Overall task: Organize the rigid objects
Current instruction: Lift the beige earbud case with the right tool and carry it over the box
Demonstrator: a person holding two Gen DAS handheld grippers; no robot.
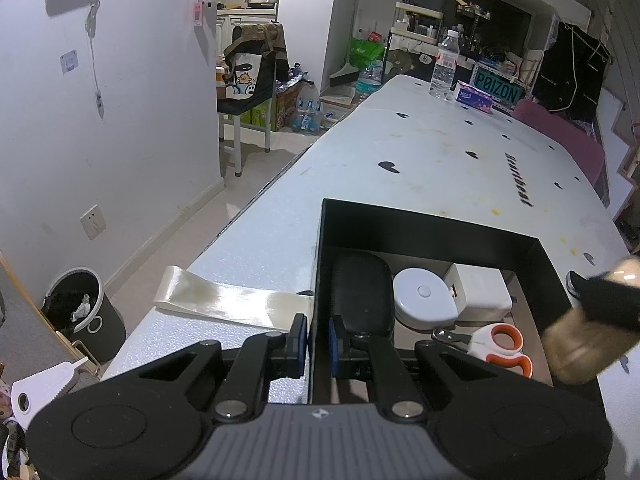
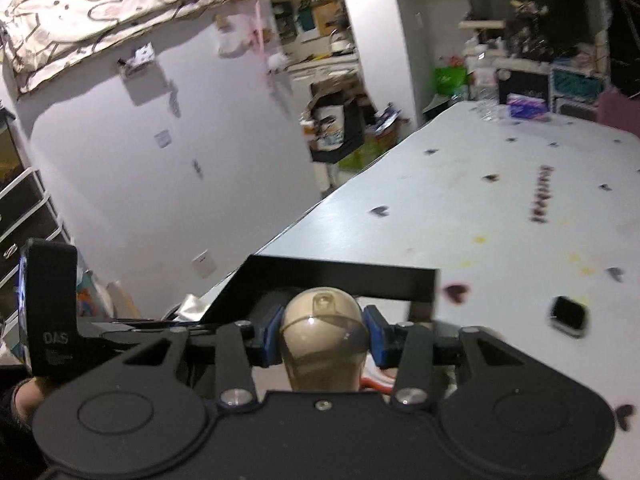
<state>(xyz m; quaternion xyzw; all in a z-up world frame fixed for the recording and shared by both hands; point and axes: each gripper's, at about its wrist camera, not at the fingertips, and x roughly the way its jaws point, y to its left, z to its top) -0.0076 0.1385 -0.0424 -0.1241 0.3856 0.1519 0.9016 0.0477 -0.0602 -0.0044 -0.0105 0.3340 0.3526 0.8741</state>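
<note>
A strip of glossy clear tape (image 1: 224, 300) lies on the white table with black heart marks (image 1: 432, 148), just left of the open black cardboard box (image 1: 420, 224). The left gripper (image 1: 318, 344) pinches the box's left wall, one blue pad outside and one inside. Inside the box, from left to right, sit a black oval case (image 1: 362, 292), a round white tape measure (image 1: 424, 298) and a white rectangular block (image 1: 482, 292); white scissors with orange-lined handles (image 1: 500, 346) lie nearer the camera. At the right edge, a blurred beige bottle (image 1: 588, 344) hangs over the box's right wall. In the right wrist view, the right gripper (image 2: 324, 334) clamps this beige, dome-topped plastic bottle (image 2: 324, 320), probably a cosmetics container. A small dark smartwatch face (image 2: 568, 316) rests on the table right of the box.
</note>
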